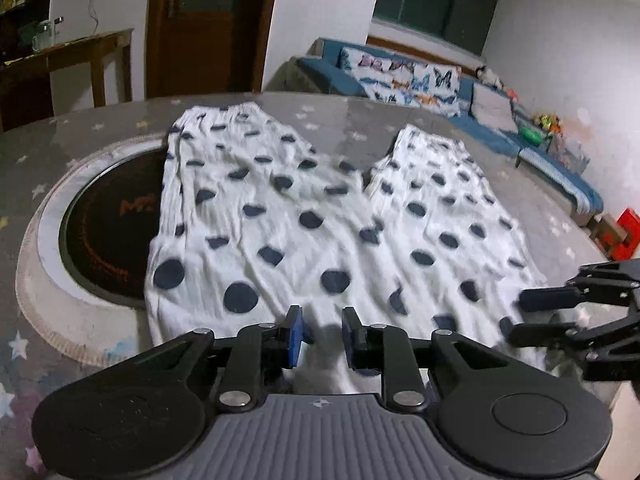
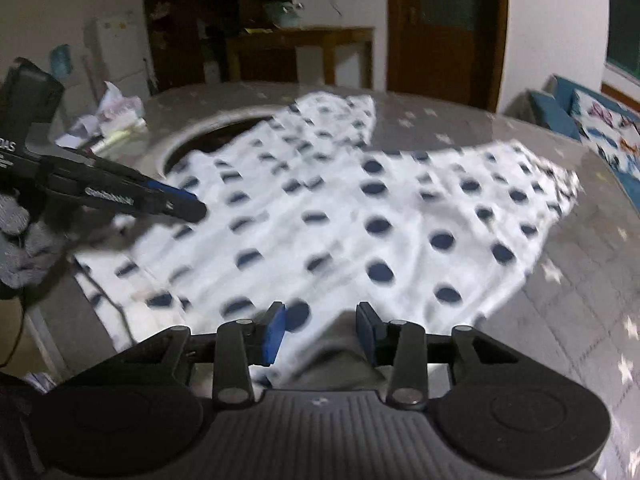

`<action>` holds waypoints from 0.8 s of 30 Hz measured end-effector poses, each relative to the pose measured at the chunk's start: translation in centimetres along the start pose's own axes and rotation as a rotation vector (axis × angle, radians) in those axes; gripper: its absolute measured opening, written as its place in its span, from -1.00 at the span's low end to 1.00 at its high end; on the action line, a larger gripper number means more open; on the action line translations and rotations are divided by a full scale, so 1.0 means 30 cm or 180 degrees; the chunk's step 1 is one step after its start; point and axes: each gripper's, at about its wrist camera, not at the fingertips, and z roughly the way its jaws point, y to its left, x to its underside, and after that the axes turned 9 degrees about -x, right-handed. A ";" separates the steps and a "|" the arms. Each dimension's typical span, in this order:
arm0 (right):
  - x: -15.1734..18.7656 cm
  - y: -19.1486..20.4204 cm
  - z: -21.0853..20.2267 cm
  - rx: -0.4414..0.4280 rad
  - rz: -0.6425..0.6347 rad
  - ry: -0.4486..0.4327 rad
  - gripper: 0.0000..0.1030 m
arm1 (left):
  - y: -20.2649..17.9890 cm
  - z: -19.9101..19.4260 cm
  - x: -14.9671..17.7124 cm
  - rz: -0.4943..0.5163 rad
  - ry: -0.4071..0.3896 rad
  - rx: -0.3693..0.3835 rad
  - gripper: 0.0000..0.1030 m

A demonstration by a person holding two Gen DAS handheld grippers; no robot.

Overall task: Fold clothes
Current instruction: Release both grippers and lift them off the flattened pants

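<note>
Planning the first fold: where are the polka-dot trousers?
The polka-dot trousers lie spread across the grey table, overlapping the round black inset at left in the left-wrist view.

left wrist: low, near, facing down-forward | right wrist: same | shared: dotted garment [image 1: 320, 208]

Garment [image 1: 304, 216]: spread flat on the worktop [image 1: 88, 120], its two legs reaching toward the far edge
Round inset [image 1: 104, 232]: in the worktop, left of the garment, which overlaps its right part
Left claw [image 1: 322, 336]: at the garment's near edge
Right claw [image 2: 320, 334]: at the same near edge, right of the left claw
Sofa [image 1: 500, 120]: behind the worktop, to the right
Door [image 1: 208, 24]: behind the worktop
</note>
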 end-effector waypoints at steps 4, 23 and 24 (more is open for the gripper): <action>-0.009 -0.039 -0.023 0.0038 0.0061 -0.0030 -0.22 | -0.015 -0.020 -0.022 0.0021 -0.0042 0.0031 -0.52; -0.111 -0.384 0.080 0.0757 0.0491 -0.0110 -0.21 | -0.392 0.011 0.040 0.0815 0.0238 0.1120 -0.43; -0.111 -0.393 0.073 0.0770 0.0517 -0.0118 -0.21 | -0.395 0.006 0.037 0.0817 0.0241 0.1159 -0.41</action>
